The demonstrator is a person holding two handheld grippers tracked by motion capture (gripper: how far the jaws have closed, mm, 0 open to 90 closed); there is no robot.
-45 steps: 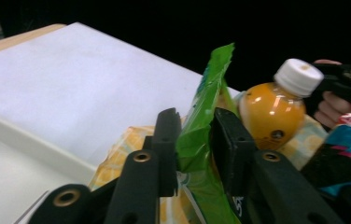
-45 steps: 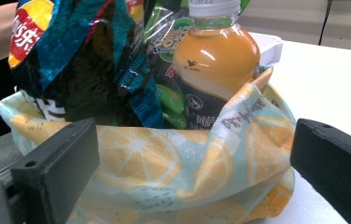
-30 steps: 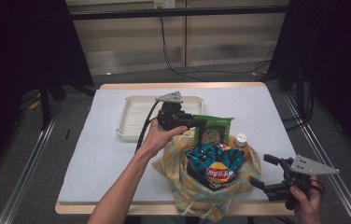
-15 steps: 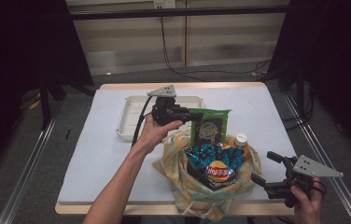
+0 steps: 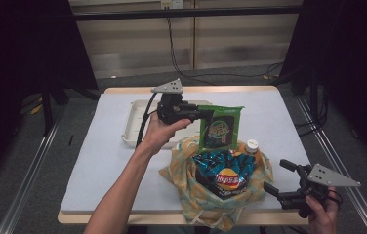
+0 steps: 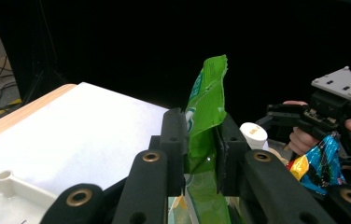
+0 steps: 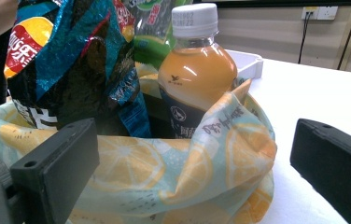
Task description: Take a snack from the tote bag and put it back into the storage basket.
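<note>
The left gripper [image 5: 202, 115] grips the green packet [image 5: 219, 127] above the bag [image 5: 191, 192], so next comes the tray [image 5: 132, 127]; the right gripper [image 5: 278, 176] waits open.

Little print can be read on the snacks and the drink.
The blue chip bag [image 5: 225, 173] carries a red and yellow round Lay's-style logo, its lettering too small to spell out. The orange drink bottle [image 7: 196, 74] has digits printed on its white cap [image 7: 194, 19], blurred, and a small bird mark on its label. The green snack bag [image 5: 219, 127] shows unreadable lettering.
</note>
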